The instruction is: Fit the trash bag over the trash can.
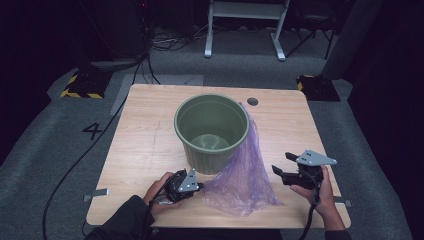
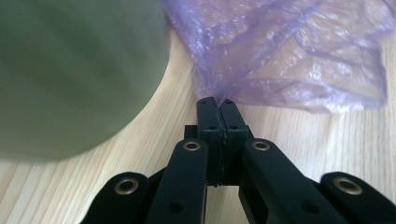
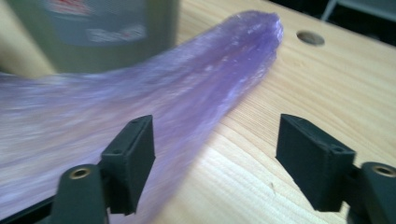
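The left gripper has its black jaws pressed flat together on the crinkled edge of a purple plastic bag, pinching the thin film at its near corner. The right gripper stands wide apart, nothing between its blocky pads, one jaw just beside the bag's flank. The bag is translucent, glossy and wrinkled, fanning out broad on the pale wood-grain table and narrowing upward to a gathered tip against the rim of a ribbed, round green plastic bin, which stands upright mid-table beside it.
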